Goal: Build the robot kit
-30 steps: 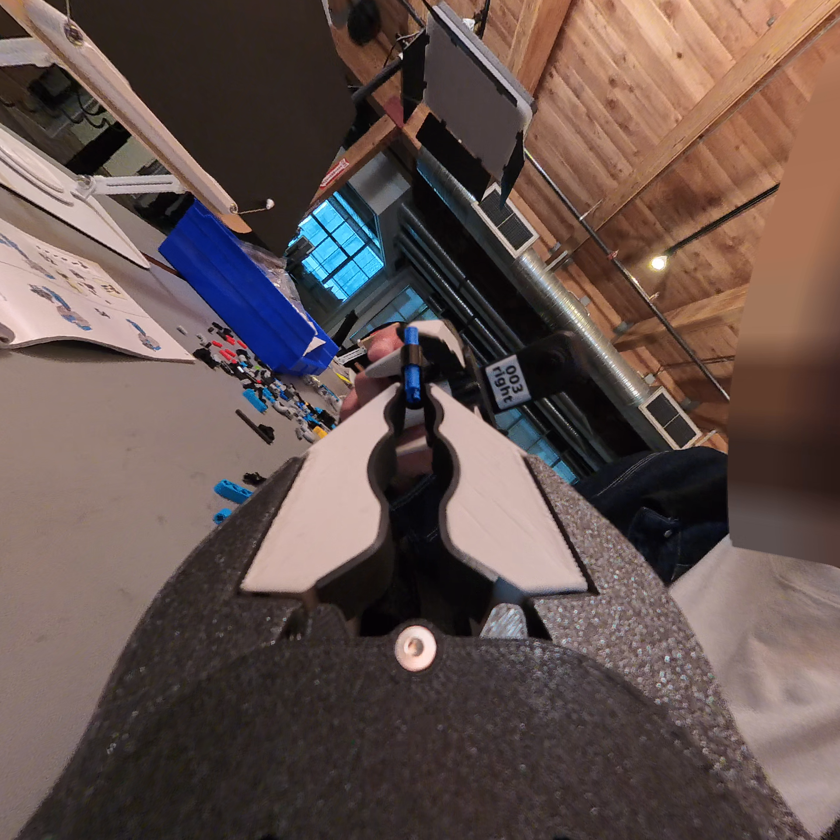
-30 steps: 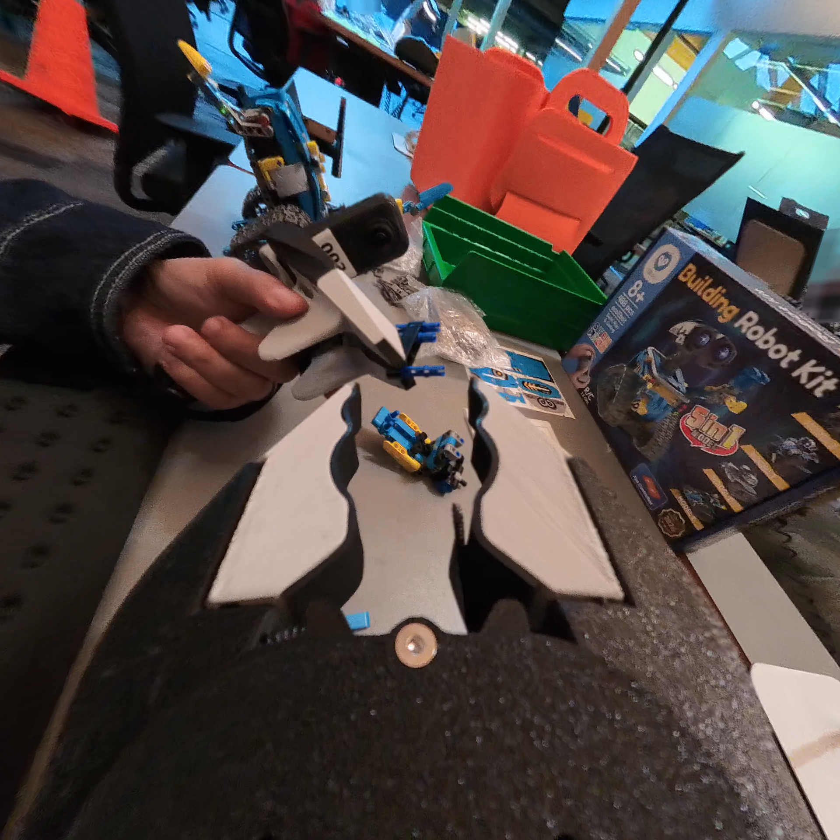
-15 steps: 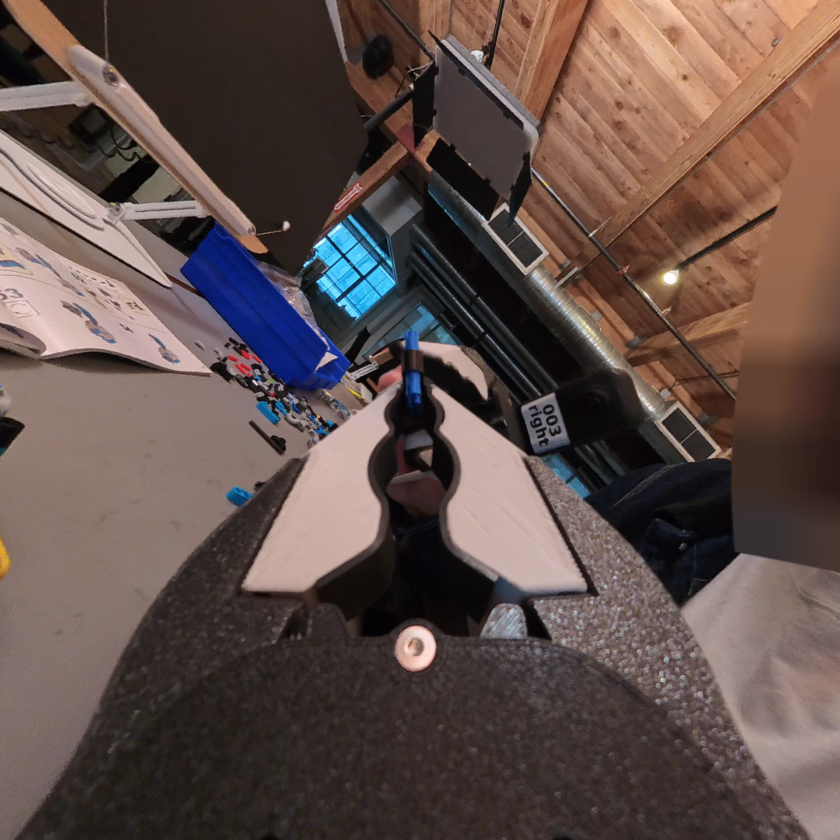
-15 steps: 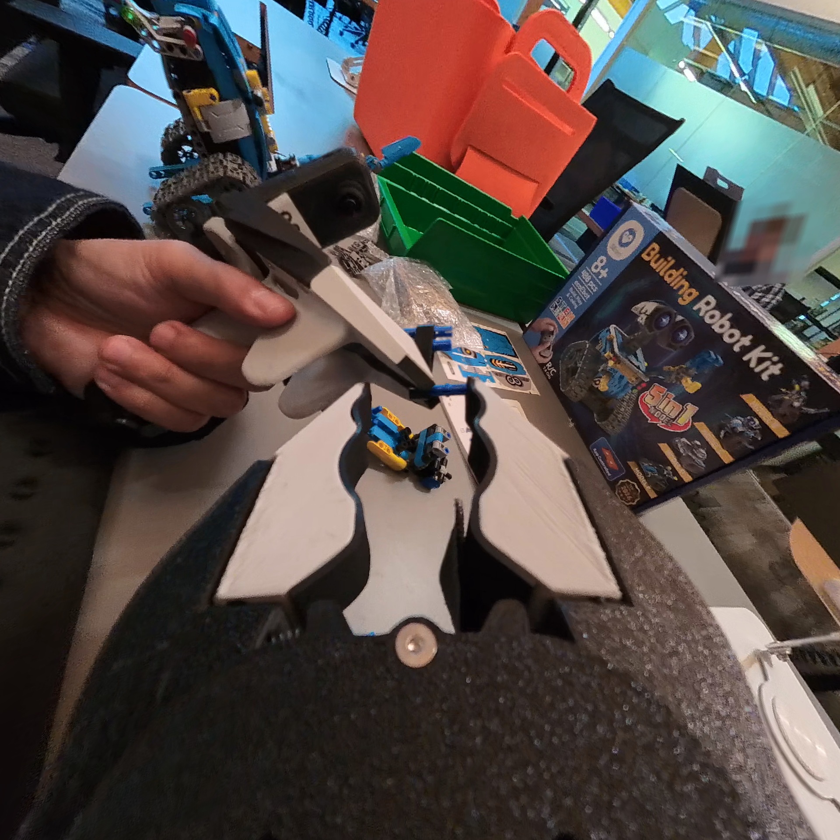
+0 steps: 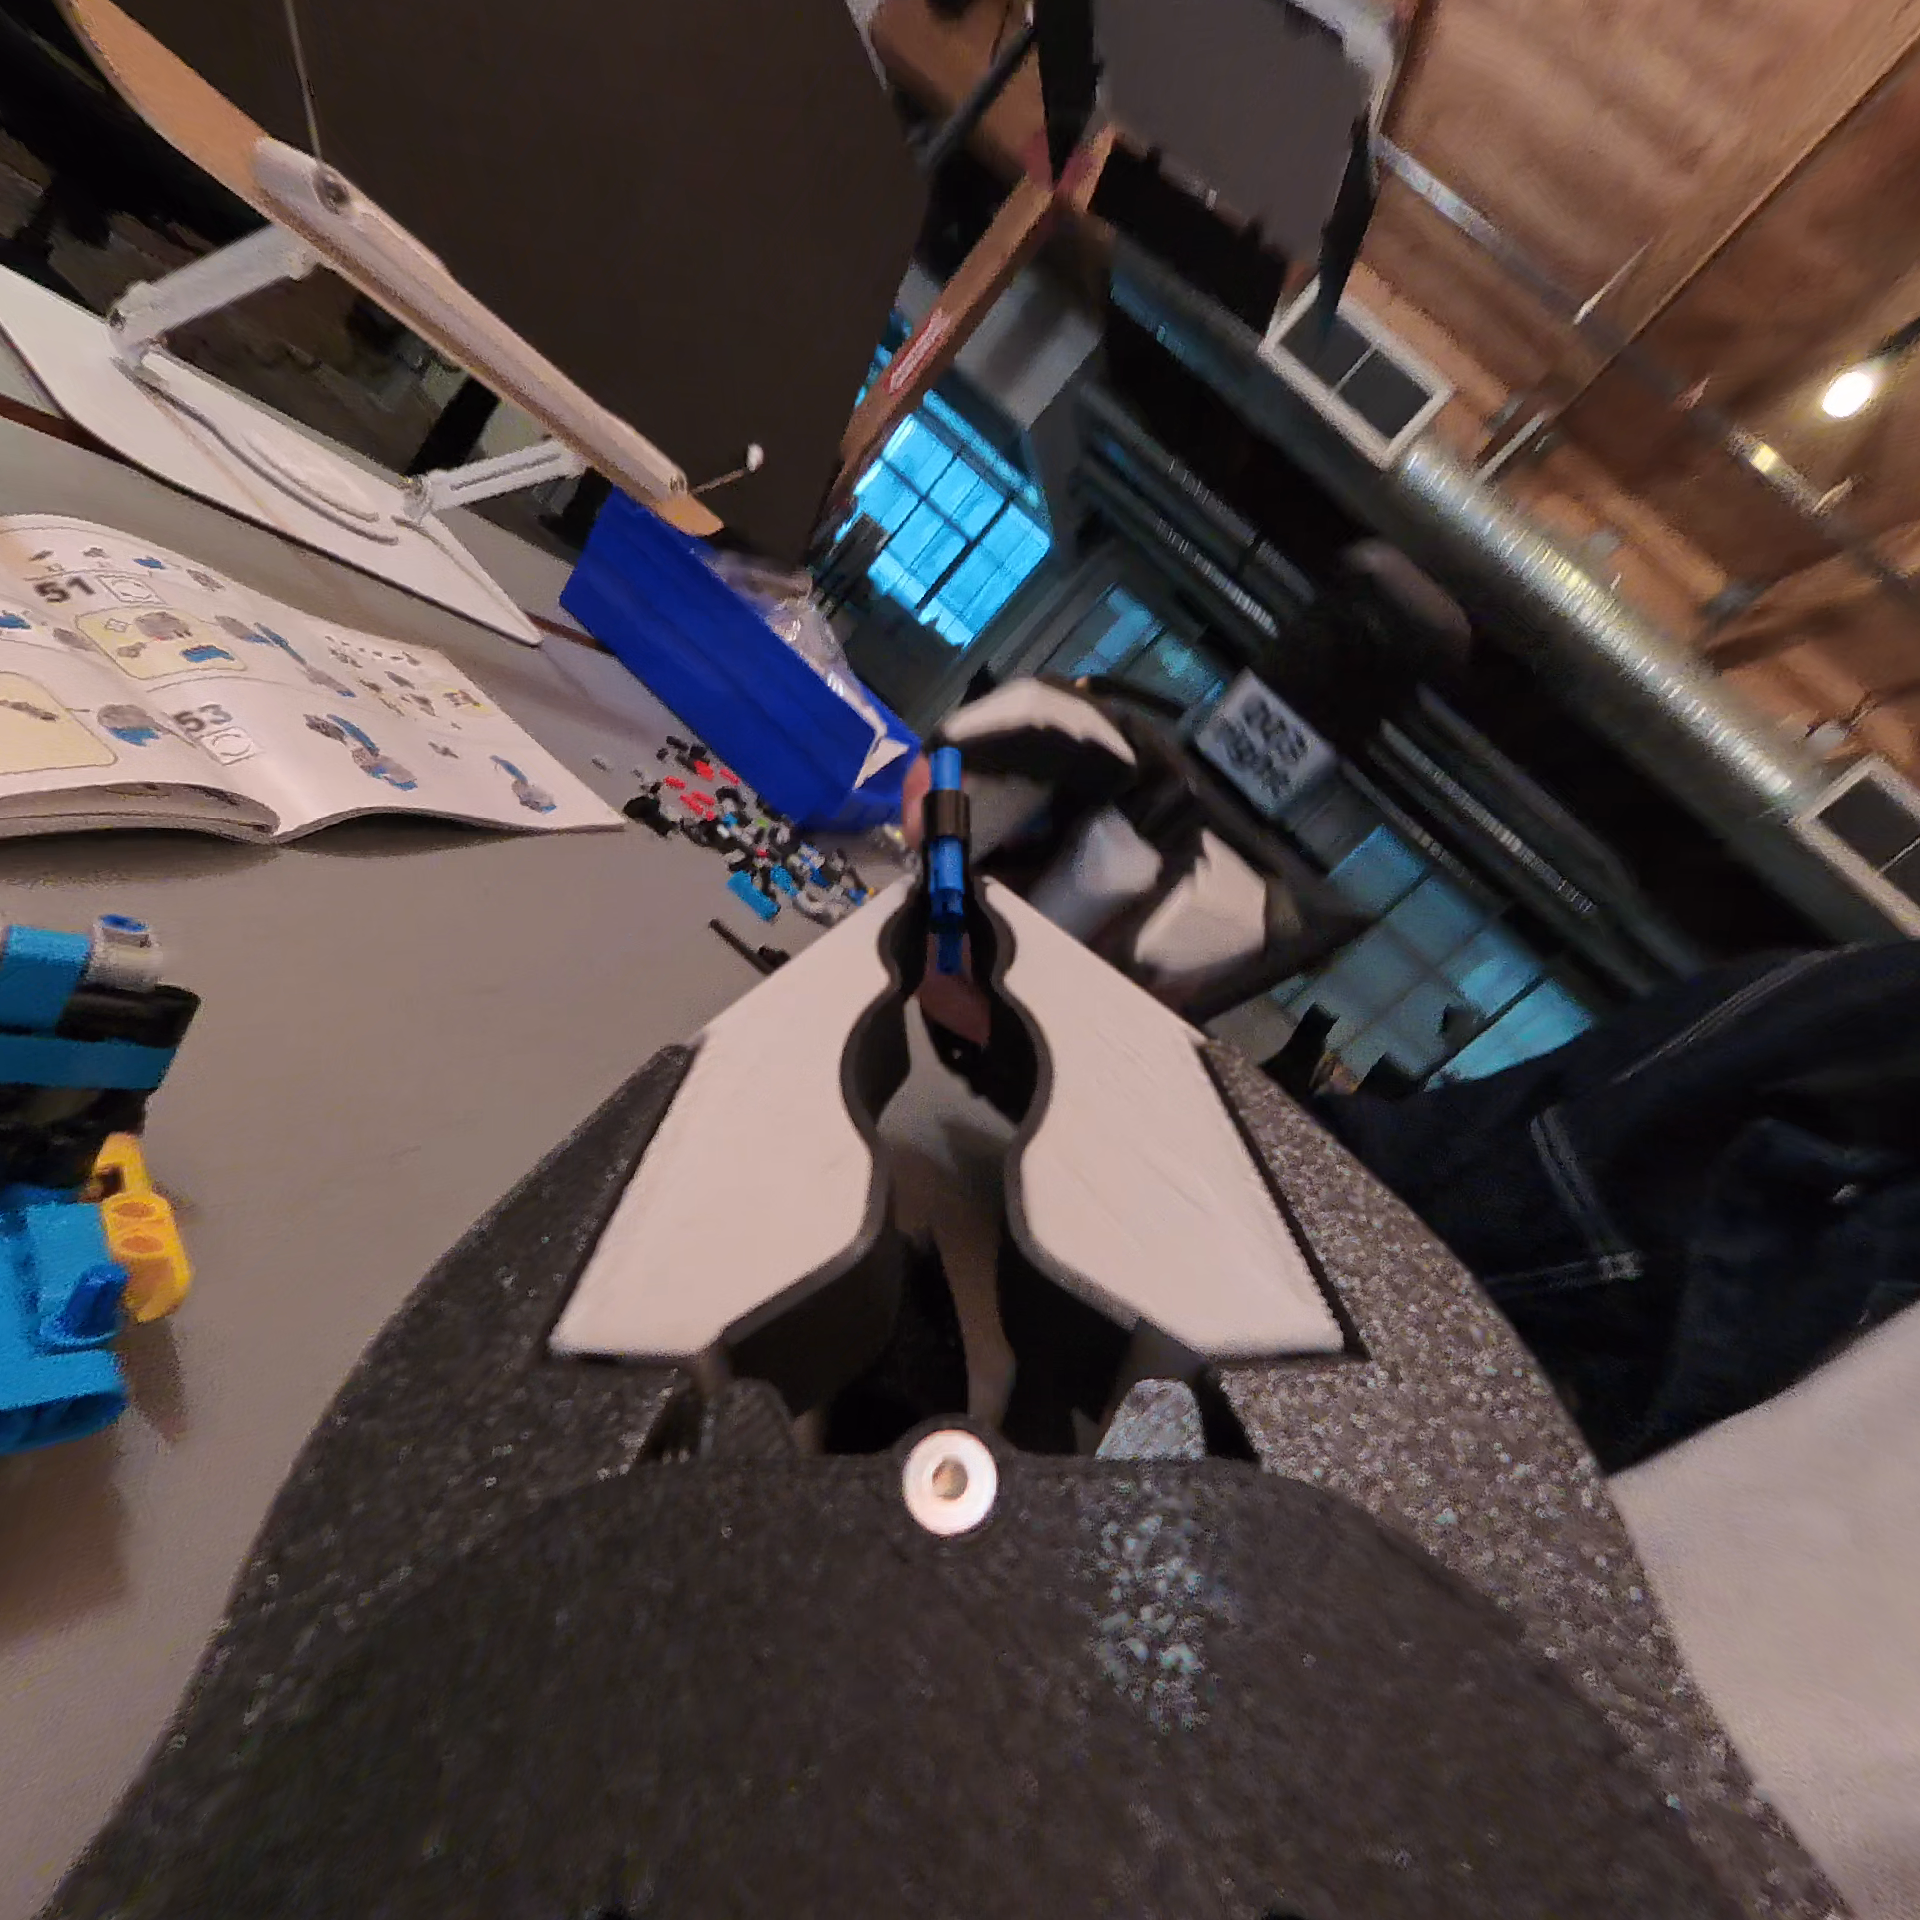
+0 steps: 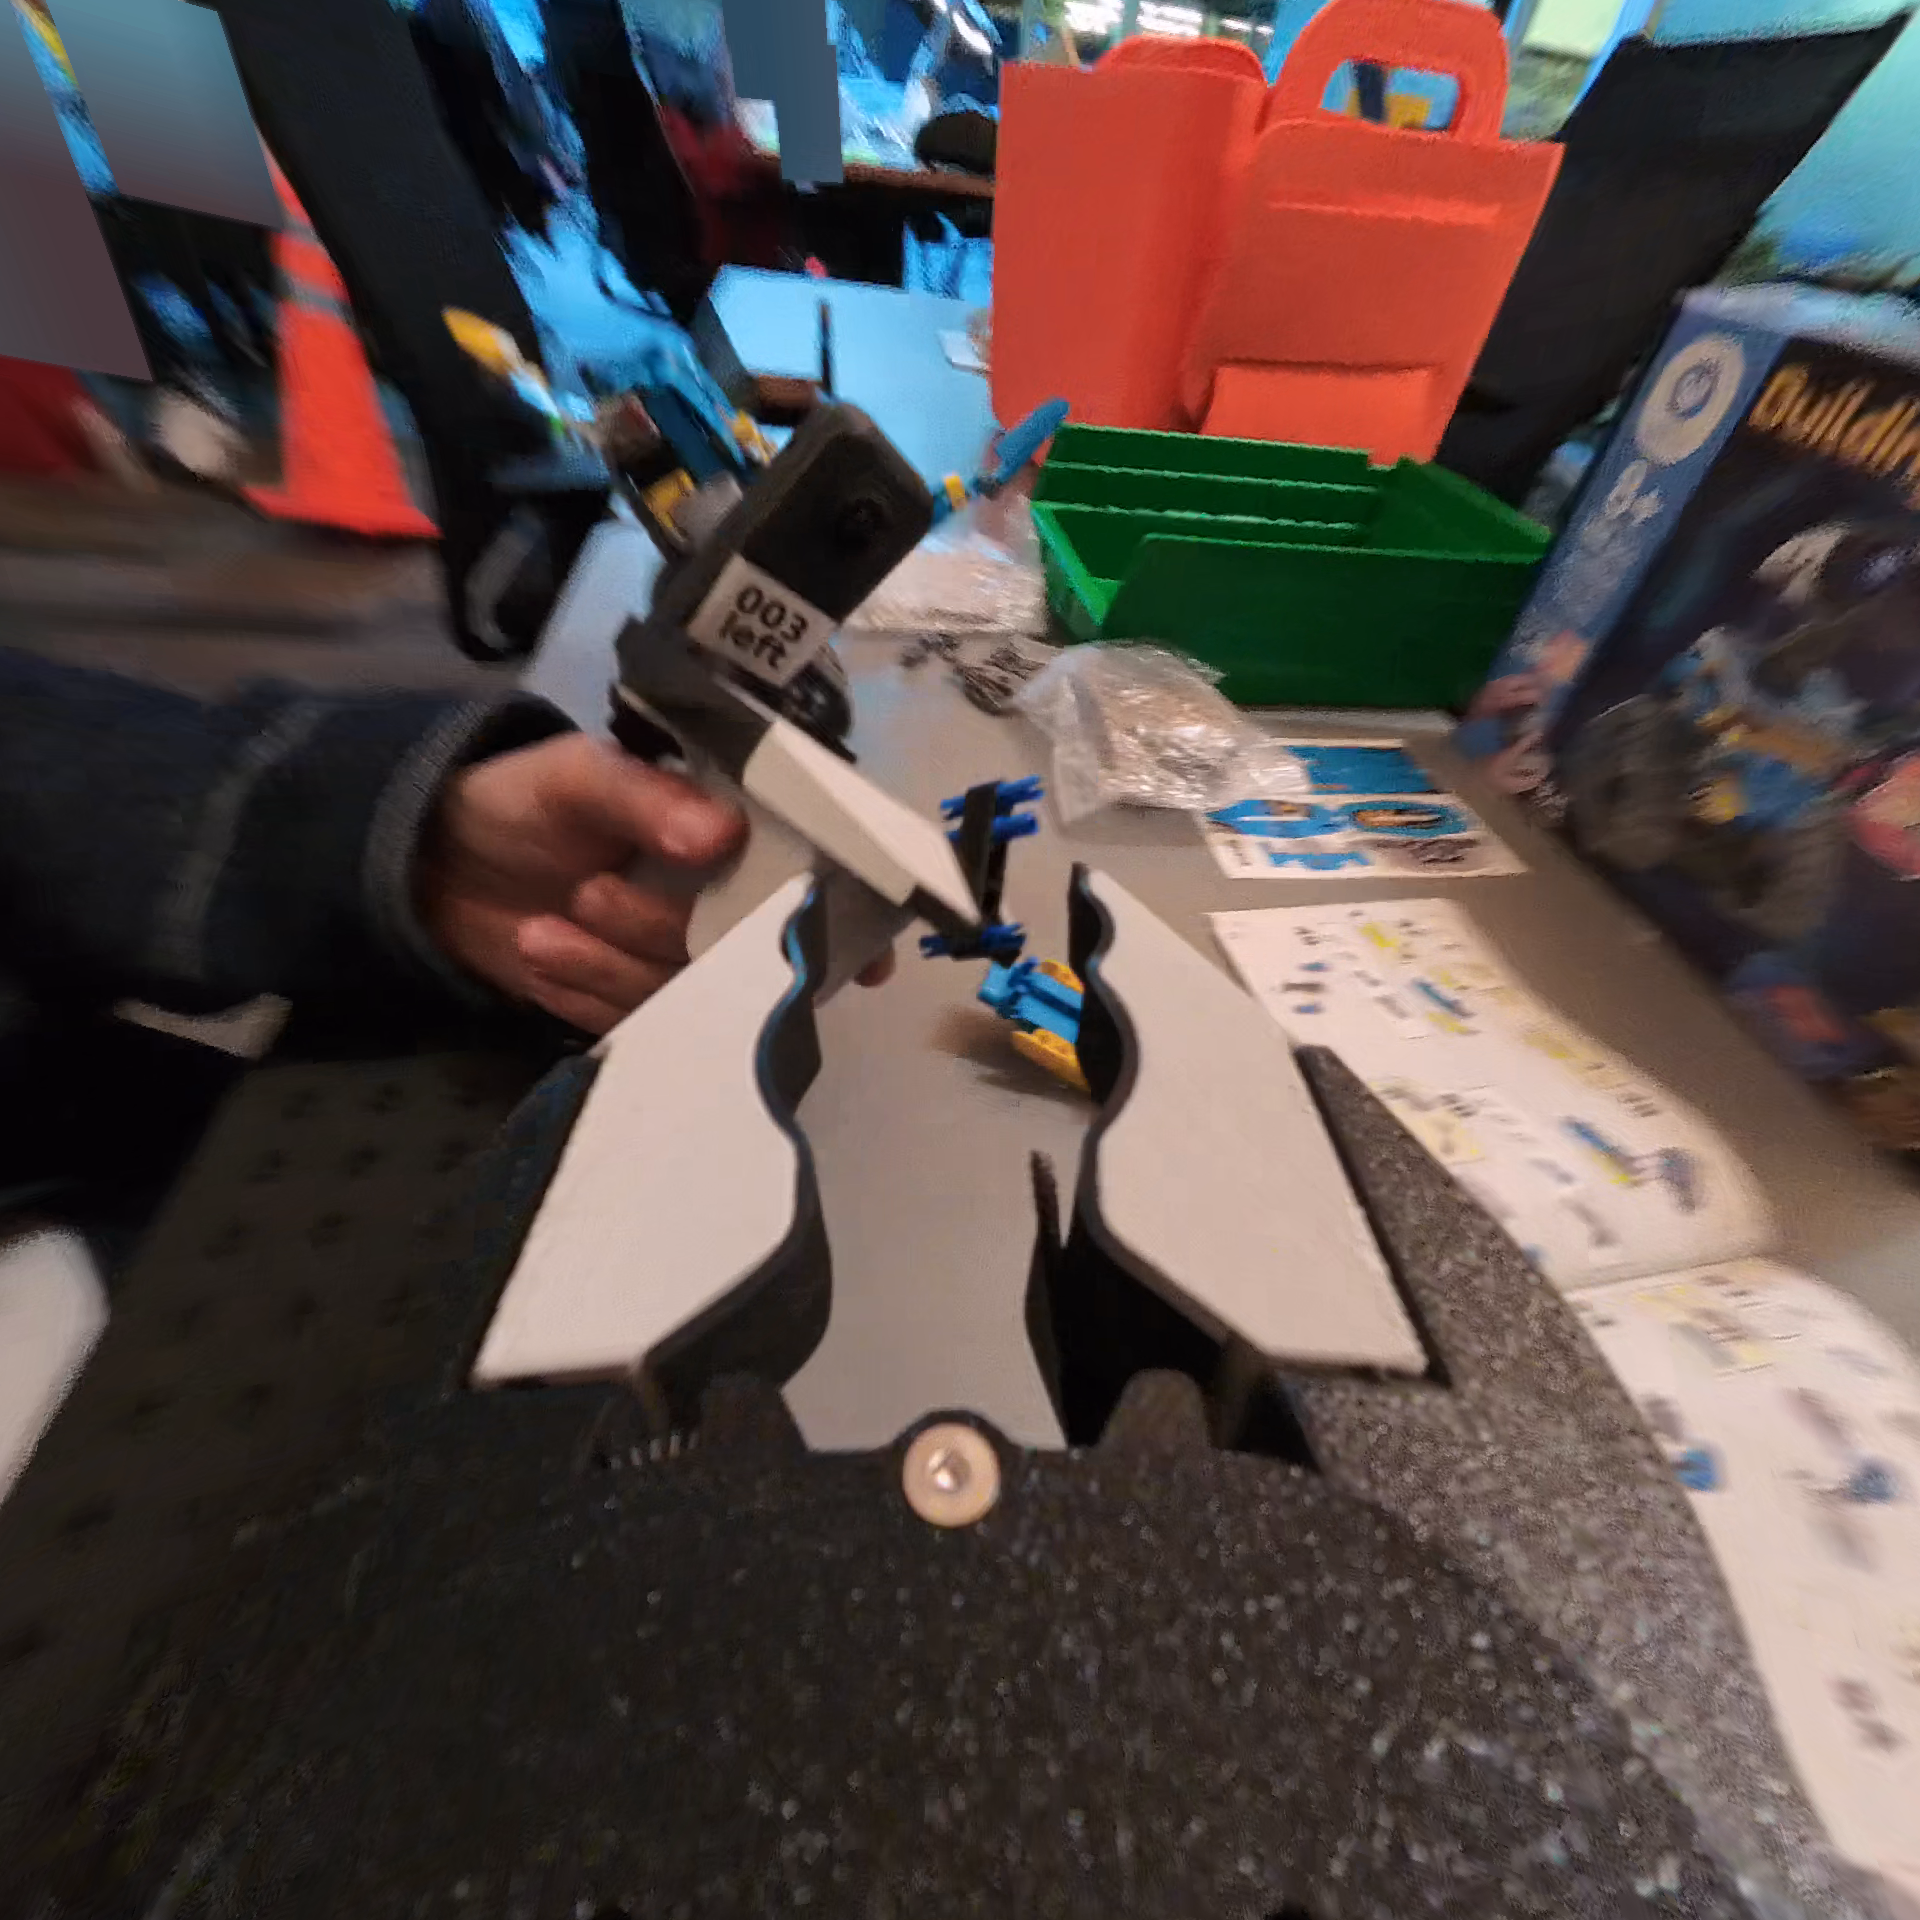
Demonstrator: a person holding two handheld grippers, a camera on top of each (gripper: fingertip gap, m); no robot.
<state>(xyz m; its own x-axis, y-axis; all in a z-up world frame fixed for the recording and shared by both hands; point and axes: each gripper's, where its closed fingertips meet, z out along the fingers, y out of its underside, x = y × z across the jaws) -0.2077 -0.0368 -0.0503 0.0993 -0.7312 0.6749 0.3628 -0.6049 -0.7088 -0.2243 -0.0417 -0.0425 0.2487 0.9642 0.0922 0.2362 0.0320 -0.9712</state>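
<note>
On the grey table (image 6: 914,1195), the left gripper (image 6: 961,909) pinches a black beam with blue pins (image 6: 982,831) above a small blue-and-yellow model (image 6: 1029,1003), while the right gripper (image 6: 940,894) hovers beside the model, its jaws wide apart and empty.

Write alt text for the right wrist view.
The open right gripper hovers over a grey table, facing the left gripper, hand-held and shut on a black beam with blue pins. A small blue-and-yellow model lies beneath; a green bin sits behind.
</note>
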